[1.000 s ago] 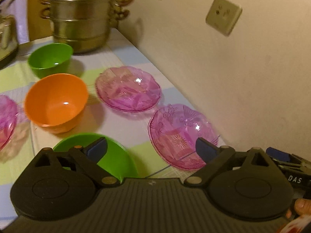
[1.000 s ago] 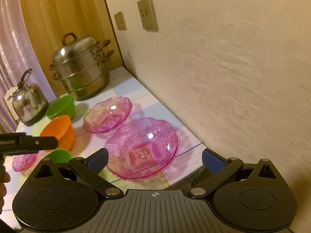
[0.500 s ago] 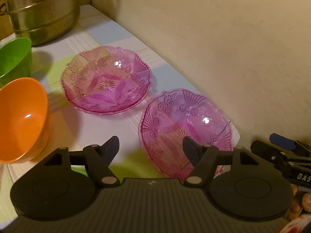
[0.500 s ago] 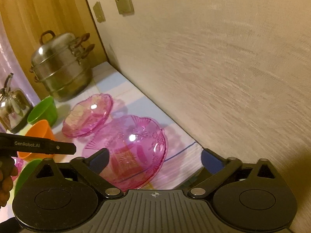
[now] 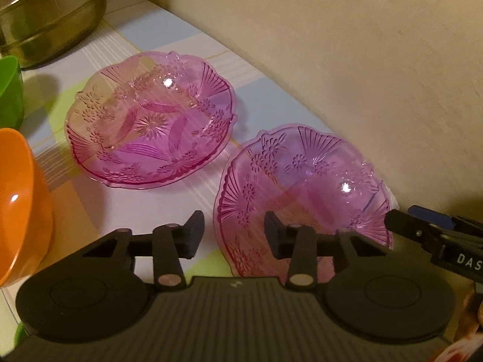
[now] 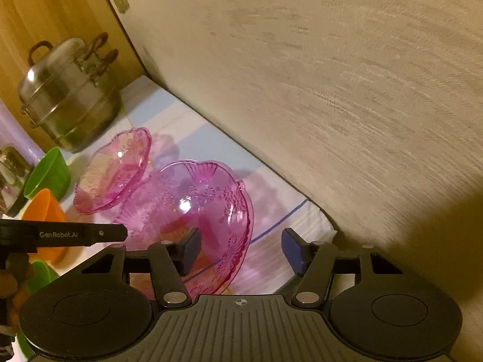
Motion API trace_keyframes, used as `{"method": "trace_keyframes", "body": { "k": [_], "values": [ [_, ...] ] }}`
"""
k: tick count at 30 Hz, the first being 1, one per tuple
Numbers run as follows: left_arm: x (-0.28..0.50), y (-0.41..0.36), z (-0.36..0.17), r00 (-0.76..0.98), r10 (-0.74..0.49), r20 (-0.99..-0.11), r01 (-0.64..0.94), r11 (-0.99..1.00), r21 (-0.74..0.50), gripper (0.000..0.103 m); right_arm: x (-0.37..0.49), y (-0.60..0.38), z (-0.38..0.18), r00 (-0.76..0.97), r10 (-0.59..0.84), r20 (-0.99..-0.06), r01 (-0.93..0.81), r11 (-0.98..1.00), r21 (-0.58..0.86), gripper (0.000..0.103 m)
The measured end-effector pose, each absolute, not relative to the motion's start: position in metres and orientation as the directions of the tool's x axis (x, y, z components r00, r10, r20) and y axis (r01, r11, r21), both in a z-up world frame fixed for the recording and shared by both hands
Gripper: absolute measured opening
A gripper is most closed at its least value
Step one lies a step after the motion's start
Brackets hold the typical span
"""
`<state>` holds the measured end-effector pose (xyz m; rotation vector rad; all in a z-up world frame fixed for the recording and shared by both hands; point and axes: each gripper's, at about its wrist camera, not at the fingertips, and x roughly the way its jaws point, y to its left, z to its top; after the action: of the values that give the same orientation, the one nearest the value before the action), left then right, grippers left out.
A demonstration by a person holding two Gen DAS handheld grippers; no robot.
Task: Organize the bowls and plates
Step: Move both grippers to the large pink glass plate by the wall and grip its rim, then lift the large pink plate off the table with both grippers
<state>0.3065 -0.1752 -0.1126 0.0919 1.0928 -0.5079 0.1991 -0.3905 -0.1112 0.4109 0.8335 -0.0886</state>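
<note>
Both claws, left claw and right claw, gape open astride the embossed, scalloped pink plate.

Two pink plates, two green bowls, one orange bowl, one steamer pot.

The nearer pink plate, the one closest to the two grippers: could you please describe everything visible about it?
The nearer pink plate is clear pink, glass or plastic by its look, with a scalloped rim and pressed flowers and fan ribs. It lies upright on the pastel checked tablecloth, near the wall, apart from the farther pink plate. The left gripper, open, straddles its near-left rim; the right gripper, also open, straddles its right rim. Contact cannot be told.
</note>
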Motion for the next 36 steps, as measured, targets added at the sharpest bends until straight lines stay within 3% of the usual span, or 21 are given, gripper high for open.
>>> {"method": "trace_keyframes", "body": {
  "k": [18, 26, 36],
  "values": [
    [0.314, -0.181, -0.125, 0.346, -0.326, -0.88, 0.415, 0.894, -0.168, 0.014, 0.223, -0.391, -0.134, 0.633, 0.104, -0.767, 0.261, 0.904, 0.338, 0.03],
    [0.314, -0.181, -0.127, 0.362, -0.318, -0.876, 0.414, 0.897, -0.155, 0.014, 0.223, -0.389, -0.135, 0.628, 0.11, -0.77, 0.269, 0.898, 0.348, 0.01],
    [0.309, -0.173, -0.105, 0.388, -0.362, -0.848, 0.389, 0.898, -0.206, 0.011, 0.209, -0.391, -0.118, 0.65, 0.116, -0.751, 0.267, 0.89, 0.369, 0.009]
  ]
}}
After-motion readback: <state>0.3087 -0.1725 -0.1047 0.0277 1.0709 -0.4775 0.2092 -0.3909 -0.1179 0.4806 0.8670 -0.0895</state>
